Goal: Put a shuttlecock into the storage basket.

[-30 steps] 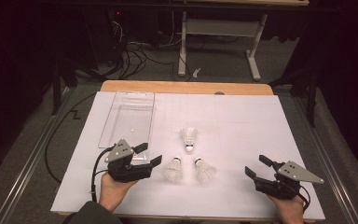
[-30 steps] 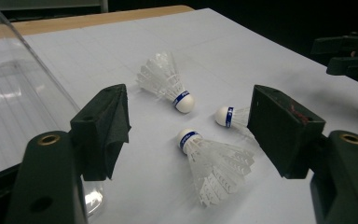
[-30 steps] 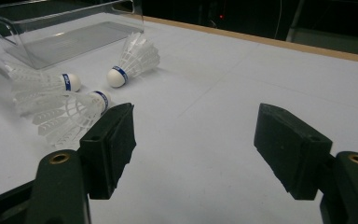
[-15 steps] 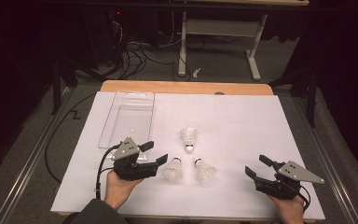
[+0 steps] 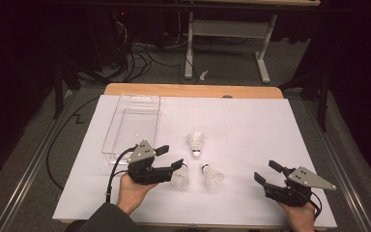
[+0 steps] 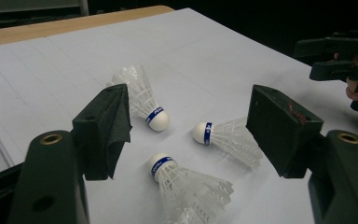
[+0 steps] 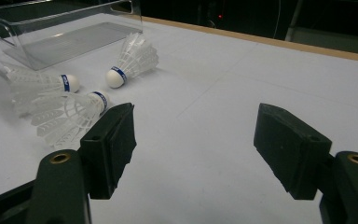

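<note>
The clear tray [image 5: 133, 126] sat at ten o'clock on the white sheet [image 5: 251, 125]. The left gripper [image 5: 173, 158] hung spread over the nearest shuttlecock [image 5: 178, 176] at six o'clock; the right gripper [image 5: 265, 173] waited spread at four. Risk — a closing jaw might crush the feathers, or nudge the neighbouring shuttlecock [image 5: 212, 177] aside.
</note>
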Motion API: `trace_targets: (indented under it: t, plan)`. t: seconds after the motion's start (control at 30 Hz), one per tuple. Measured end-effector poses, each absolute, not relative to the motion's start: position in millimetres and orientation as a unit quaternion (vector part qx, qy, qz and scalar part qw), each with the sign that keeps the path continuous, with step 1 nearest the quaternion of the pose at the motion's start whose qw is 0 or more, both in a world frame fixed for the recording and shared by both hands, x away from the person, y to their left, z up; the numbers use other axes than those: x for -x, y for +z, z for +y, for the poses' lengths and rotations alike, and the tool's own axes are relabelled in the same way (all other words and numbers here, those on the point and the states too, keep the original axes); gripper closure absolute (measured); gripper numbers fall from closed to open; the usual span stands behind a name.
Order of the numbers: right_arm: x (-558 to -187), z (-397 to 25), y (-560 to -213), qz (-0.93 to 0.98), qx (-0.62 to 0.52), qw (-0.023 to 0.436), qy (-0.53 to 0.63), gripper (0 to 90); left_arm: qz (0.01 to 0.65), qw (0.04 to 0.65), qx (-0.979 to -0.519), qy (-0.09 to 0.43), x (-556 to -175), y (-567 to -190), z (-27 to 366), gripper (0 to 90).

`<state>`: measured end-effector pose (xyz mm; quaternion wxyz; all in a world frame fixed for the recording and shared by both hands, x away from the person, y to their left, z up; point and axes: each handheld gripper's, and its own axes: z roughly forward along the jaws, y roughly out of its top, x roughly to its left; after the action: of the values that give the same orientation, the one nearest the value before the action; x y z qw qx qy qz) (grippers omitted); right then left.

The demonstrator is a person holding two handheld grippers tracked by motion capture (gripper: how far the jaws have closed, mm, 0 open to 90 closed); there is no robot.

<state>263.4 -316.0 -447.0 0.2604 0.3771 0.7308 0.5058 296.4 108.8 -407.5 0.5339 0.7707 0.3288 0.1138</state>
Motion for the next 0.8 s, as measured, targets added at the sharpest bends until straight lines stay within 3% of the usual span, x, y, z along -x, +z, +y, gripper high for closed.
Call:
trace_targets:
  t: [0.8]
  plan:
    - [-263.9,-316.8,-447.0,0.728,-0.381,0.256,0.51,29.4,0.33,0.528,-0.776,0.1,-311.6,-404.9,86.4,31.2]
